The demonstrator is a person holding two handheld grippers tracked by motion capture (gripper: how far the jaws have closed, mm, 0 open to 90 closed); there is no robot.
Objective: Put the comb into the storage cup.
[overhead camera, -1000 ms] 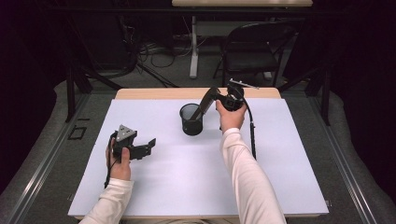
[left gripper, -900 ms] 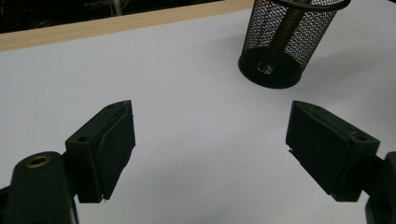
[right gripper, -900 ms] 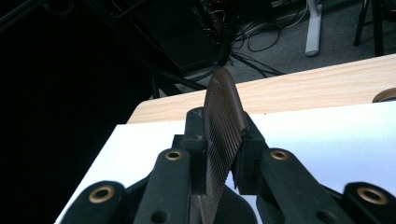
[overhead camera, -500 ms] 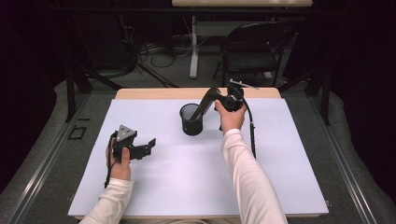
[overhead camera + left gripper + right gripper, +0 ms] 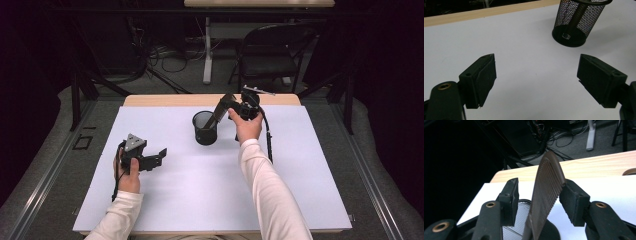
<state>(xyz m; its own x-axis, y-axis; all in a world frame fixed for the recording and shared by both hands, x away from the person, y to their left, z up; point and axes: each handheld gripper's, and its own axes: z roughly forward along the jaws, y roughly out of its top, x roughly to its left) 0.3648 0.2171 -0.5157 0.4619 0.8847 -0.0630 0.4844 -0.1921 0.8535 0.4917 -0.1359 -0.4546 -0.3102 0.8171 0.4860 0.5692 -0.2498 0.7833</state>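
a dark brown comb [image 5: 547, 195] stands on end in the black mesh cup [image 5: 205, 127] near the far middle of the white table [image 5: 200, 200], its lower end down inside the cup and its toothed upper half leaning out over the rim. my right gripper [image 5: 539, 195] has just been opening around it: the left jaw stands clear of the comb, while the right one looks to be touching its edge or just beside it, so nothing clamps it now. my left gripper [image 5: 536, 75] waits wide open and empty over bare table at the near left.

to finish this release well, i judge the jaws should spread a little more and then lift straight away from the comb, so that no pad drags its top and tips the light cup.

the right gripper view gives the comb's ridged teeth and the gap beside the left jaw, which the high view is too far off to show. the left gripper view looks through the mesh to the comb's foot resting on the cup's floor. the high view alone sets cup, both hands and table together.
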